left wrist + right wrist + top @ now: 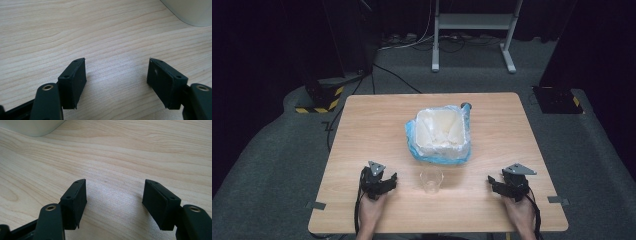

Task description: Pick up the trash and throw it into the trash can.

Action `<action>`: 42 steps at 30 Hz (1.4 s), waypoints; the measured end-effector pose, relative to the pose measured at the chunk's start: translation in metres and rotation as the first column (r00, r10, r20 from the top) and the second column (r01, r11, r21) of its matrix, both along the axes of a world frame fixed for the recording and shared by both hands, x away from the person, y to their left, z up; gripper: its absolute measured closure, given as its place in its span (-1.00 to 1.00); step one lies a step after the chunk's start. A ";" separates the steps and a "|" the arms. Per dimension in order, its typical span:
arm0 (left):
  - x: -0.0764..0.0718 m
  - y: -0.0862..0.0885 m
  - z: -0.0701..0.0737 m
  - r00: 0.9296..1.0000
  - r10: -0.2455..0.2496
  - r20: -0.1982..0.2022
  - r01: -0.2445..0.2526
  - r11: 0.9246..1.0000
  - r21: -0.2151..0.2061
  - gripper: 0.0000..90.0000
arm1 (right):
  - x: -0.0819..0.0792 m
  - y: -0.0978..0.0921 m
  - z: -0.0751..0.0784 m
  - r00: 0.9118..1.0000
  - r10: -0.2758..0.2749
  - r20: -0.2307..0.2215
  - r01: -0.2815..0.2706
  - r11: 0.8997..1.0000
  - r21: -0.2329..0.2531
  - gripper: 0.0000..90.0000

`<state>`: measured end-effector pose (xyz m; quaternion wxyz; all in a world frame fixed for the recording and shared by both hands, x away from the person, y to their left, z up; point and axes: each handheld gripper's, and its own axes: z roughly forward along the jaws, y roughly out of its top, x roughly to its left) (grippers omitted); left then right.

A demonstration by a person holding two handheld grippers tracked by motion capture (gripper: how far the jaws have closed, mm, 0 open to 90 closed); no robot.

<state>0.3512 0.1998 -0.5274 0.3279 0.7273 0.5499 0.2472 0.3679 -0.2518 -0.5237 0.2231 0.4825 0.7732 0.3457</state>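
1. Two hands entered from the near edge of the table [362, 130], each grasping a black gripper; the left hand [371, 210] lay near and to the left of the clear plastic cup [431, 180], the right hand [520, 212] near and to the right of it.
2. Left gripper [391, 181] rested on the wood just left of the cup, apart from it, its jaws spread wide with nothing between them; in the left gripper view the left gripper [117, 75] showed bare wood grain between its pads, and a pale rounded form crossed the upper right corner.
3. Right gripper [493, 184] rested well to the right of the cup, likewise spread wide and holding nothing; in the right gripper view the right gripper [115, 195] framed bare wood, with a pale rounded form at the upper left corner.
4. Cup: stood upright between the two grippers, closer to the left one, touching neither.
5. White tub [439, 131], lined with a blue-and-clear plastic bag [414, 150], stood just beyond the cup, toward the table's middle.
6. Small dark object [466, 105], too small to identify, lay beyond the cup at the tub's far right corner.
7. White metal stand [472, 21] and loose cables [412, 42] occupied the grey floor far beyond the cup.
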 end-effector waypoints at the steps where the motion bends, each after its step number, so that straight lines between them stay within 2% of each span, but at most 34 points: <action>1: 0.000 0.000 0.000 1.000 0.000 0.000 0.000 1.000 0.000 -0.30 | 0.000 0.000 0.000 1.000 0.000 0.000 0.000 1.000 0.000 -0.21; 9: 0.000 -0.001 0.000 1.000 -0.014 -0.006 0.014 1.000 0.001 -0.39 | 0.000 0.000 0.000 1.000 -0.001 0.000 0.001 1.000 0.000 -0.21; 12: 0.001 -0.001 0.000 1.000 -0.005 -0.006 0.005 1.000 0.001 -0.39 | 0.000 0.000 0.000 1.000 -0.002 0.000 0.002 1.000 0.000 -0.21; 14: 0.001 -0.001 0.000 1.000 0.010 -0.012 -0.010 1.000 0.006 -0.50 | 0.000 0.000 0.000 1.000 -0.001 0.000 0.001 1.000 0.000 -0.21; 15: 0.001 -0.001 0.000 1.000 0.002 -0.013 -0.002 1.000 0.004 -0.53 | 0.000 0.000 0.000 1.000 -0.002 0.000 0.002 1.000 0.000 -0.21; 22: -0.001 -0.002 0.000 1.000 -0.001 -0.012 0.002 1.000 0.006 -0.49 | -0.001 0.000 0.000 1.000 -0.006 -0.002 0.006 1.000 0.001 -0.22; 28: -0.003 -0.005 0.001 0.999 -0.034 -0.016 0.035 0.999 0.019 -0.48 | -0.001 0.000 0.000 1.000 -0.008 -0.001 0.008 1.000 0.000 -0.22; 31: -0.006 -0.007 0.002 0.997 -0.075 -0.024 0.076 0.997 0.019 -0.49 | -0.001 0.000 0.000 1.000 -0.008 -0.001 0.008 1.000 0.000 -0.22; 34: -0.007 -0.009 0.003 0.996 -0.089 -0.020 0.090 0.996 0.016 -0.49 | -0.001 0.001 0.000 1.000 -0.009 -0.002 0.009 1.000 0.001 -0.23; 35: -0.008 -0.009 0.004 0.994 -0.104 -0.018 0.104 0.995 -0.002 -0.50 | -0.001 0.000 0.000 1.000 -0.008 -0.001 0.008 1.000 0.001 -0.22; 42: -0.010 -0.011 0.007 0.989 -0.144 -0.020 0.144 0.989 -0.026 -0.54 | -0.001 0.000 0.000 1.000 -0.008 -0.001 0.008 1.000 0.000 -0.23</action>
